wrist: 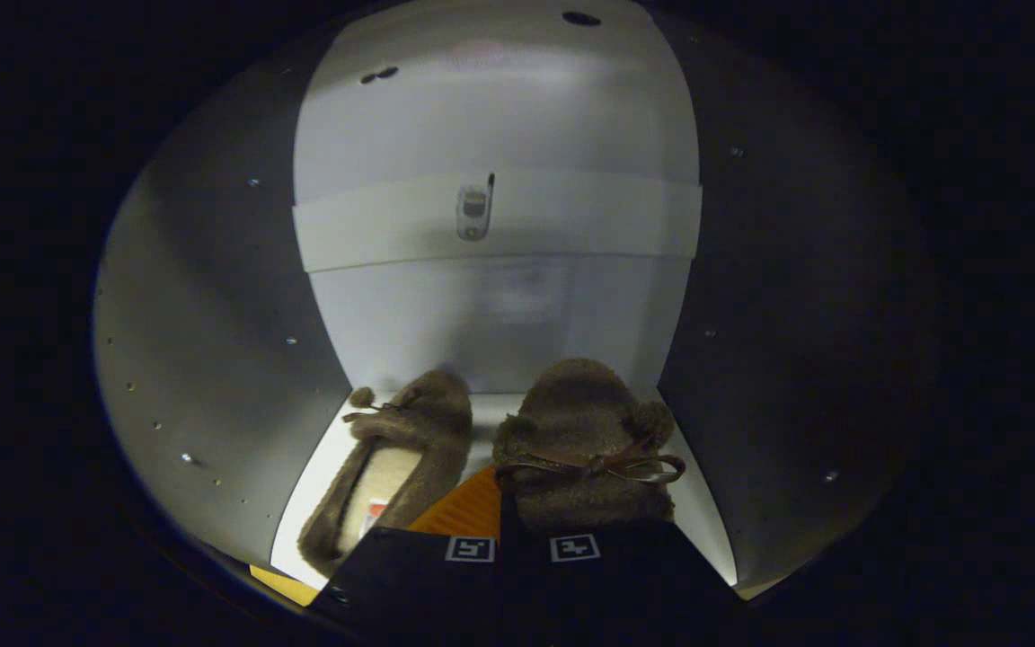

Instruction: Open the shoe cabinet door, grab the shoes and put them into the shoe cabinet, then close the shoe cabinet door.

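**Both slippers inside the cabinet, gripper at the right one**

The shoe cabinet surrounds the view: pale side walls dotted with small shelf-pin holes, a light back panel, and a horizontal cross-rail running across the back. A small metal fitting sits on that rail near its middle.

On the cabinet floor lie two brown fuzzy slippers, toes towards the back panel. The left slipper lies slightly angled, its pale lining visible, with a small pompom on a cord near its toe. The right slipper lies just beside it, with a thin bow across its top.

The gripper is at the heel end of the right slipper, its fingers drawn close together with only a narrow gap between them. Whether they press on the slipper's heel edge I cannot tell.
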Demonstrator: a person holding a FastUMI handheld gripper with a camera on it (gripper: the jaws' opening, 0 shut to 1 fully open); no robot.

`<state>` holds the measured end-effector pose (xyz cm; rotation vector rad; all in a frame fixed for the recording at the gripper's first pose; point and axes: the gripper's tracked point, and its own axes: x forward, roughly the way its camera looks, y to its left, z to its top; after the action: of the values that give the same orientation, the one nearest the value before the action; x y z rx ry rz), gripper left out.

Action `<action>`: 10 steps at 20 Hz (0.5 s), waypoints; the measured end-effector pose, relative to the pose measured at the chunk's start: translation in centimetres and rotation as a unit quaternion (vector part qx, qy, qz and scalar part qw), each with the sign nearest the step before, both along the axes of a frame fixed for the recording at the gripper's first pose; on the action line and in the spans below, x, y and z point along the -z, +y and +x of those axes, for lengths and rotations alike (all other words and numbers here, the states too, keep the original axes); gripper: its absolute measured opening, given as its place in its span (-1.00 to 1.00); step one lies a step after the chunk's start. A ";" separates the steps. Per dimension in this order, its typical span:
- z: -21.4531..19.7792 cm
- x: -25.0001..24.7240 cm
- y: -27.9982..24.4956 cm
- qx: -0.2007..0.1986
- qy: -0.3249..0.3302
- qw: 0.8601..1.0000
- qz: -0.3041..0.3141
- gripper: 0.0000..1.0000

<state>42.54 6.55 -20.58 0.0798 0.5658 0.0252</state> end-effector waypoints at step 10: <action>1.6 3.3 -0.7 0.033 0.059 0.998 -0.004 -0.42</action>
<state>44.15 5.90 -23.84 0.0931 0.6806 -0.0453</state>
